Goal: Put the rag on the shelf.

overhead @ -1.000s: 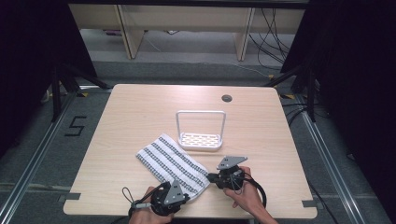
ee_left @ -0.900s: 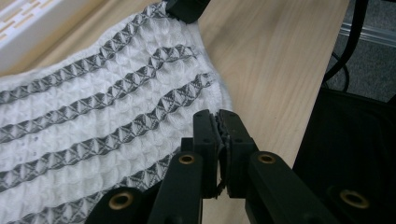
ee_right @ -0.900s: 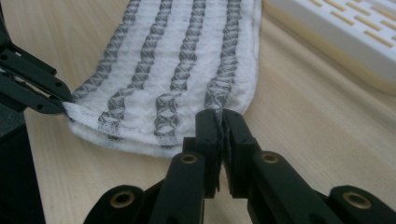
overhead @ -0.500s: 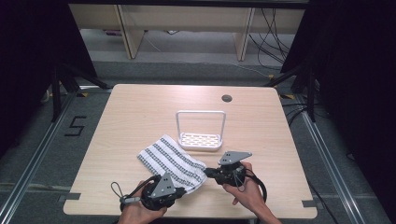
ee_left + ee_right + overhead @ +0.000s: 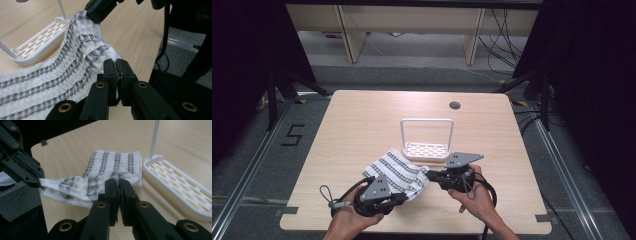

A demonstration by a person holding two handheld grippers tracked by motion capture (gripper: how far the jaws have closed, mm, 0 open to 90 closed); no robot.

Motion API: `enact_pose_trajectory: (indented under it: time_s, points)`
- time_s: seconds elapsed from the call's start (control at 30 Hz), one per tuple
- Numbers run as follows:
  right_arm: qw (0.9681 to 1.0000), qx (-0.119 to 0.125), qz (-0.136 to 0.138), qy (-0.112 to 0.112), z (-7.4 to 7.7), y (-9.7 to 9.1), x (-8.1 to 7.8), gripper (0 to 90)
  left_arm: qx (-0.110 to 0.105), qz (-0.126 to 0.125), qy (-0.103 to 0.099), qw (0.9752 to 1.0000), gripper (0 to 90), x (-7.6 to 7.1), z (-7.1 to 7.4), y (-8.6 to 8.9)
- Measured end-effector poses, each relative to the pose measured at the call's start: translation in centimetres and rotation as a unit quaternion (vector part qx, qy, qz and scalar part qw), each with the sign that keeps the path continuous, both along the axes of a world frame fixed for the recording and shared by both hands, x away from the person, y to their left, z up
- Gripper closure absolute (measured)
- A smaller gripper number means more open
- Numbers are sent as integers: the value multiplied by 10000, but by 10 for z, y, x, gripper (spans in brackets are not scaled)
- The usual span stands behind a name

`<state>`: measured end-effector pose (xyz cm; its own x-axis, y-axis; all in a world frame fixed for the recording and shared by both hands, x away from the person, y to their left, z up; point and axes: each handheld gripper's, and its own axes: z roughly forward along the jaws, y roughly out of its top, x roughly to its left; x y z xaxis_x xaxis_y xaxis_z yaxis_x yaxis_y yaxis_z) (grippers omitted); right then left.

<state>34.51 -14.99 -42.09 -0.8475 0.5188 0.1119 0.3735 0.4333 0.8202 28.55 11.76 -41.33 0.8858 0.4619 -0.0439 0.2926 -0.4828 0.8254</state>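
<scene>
In the high view the left gripper [image 5: 404,198] and the right gripper [image 5: 430,175] cover the near corners of the striped towel [image 5: 396,171], so the pinch itself is too small to make out. In the left gripper view the towel runs off the left edge and the white rack [image 5: 37,43] loses its upper posts. The right gripper view crops the rack's far end.

Left gripper [image 5: 117,65] clamped on striped waffle-weave towel [image 5: 75,65], right gripper [image 5: 96,13] pinching its far corner, white slotted rack [image 5: 37,45] beside, wooden table [image 5: 132,37]
</scene>
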Motion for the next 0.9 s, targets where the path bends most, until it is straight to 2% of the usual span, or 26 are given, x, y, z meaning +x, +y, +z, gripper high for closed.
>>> enact_pose_trajectory:
  time_s: [0.03, 0.07, 0.1, 0.13, 0.17, 0.2, 0.23, 0.27, 0.3, 0.33, 0.37, 0.4, 0.43, 0.47, 0.5, 0.53, 0.57, 0.6, 0.63, 0.7, 0.73, 0.77, 0.8, 0.9]
  points:
    - [10000, 77, 43, 40, 8, 0, -1, 867, -1, -15, -3, 10000, 862, 1, 5, 2]
    - [10000, 77, 43, 40, 8, 0, -1, 867, -27, -16, -4, 10000, 862, 2, 10, 4]
    - [9999, 85, -39, 59, 12, 0, -3, 866, -50, -2, -28, 10000, 862, 3, 15, 6]
    - [9998, 181, 39, -86, 21, -2, -2, 867, -64, -2, -81, 9999, 861, 3, 23, 9]
    - [9998, 189, -6, -72, 25, -2, -3, 866, -64, -2, -81, 9999, 862, 3, 23, 9]
    - [9998, 189, -6, -72, 25, -2, -3, 866, -88, -32, -89, 9999, 862, 3, 29, 11]
    - [9996, 227, 4, -150, 36, -3, -4, 867, -172, -41, -102, 9998, 862, 3, 33, 11]
    - [9996, 227, 4, -150, 36, -3, -4, 867, -155, -45, -123, 9998, 862, 4, 38, 13]
    - [9991, 317, 61, -263, 45, -3, -5, 867, -208, -2, -204, 9996, 861, 4, 46, 14]
    - [9991, 317, 61, -263, 45, -3, -5, 867, -208, -2, -204, 9996, 862, 4, 46, 14]
    - [9987, 298, 104, -396, 49, -4, -4, 867, -160, 12, -232, 9996, 862, 5, 53, 16]
    - [9987, 329, 108, -362, 55, -4, -6, 867, -155, 24, -272, 9995, 862, 6, 57, 16]
    - [9977, 336, 91, -575, 65, -4, -6, 867, -157, 40, -332, 9993, 862, 8, 66, 16]
    - [9983, 365, 84, -455, 68, -4, -8, 867, -157, 40, -332, 9993, 862, 8, 66, 16]
    - [9983, 365, 84, -455, 68, -4, -8, 867, -147, 28, -397, 9991, 862, 9, 72, 16]
    - [9975, 367, 80, -602, 74, -5, -7, 868, -153, 37, -446, 9989, 862, 9, 77, 15]
    - [9969, 416, 107, -653, 78, -5, -7, 867, -148, 35, -487, 9987, 862, 10, 82, 15]
    - [9974, 416, 82, -587, 83, -6, -9, 868, -144, 33, -531, 9985, 862, 11, 86, 14]
    - [9964, 454, 109, -712, 86, -6, -8, 867, -132, 44, -559, 9983, 862, 13, 90, 14]
    - [9957, 449, 117, -807, 93, -7, -8, 868, -131, 93, -626, 9979, 862, 18, 98, 13]
    - [9962, 436, 54, -754, 97, -7, -10, 867, -160, 133, -636, 9978, 862, 21, 100, 13]
    - [9953, 409, 74, -878, 101, -7, -9, 868, -200, 137, -610, 9978, 863, 25, 102, 12]
    - [9953, 353, -11, -899, 106, -8, -10, 868, -245, 162, -587, 9978, 862, 32, 105, 10]
    - [9946, 327, 42, -985, 110, -8, -9, 868, -253, 244, -610, 9975, 863, 41, 109, 9]
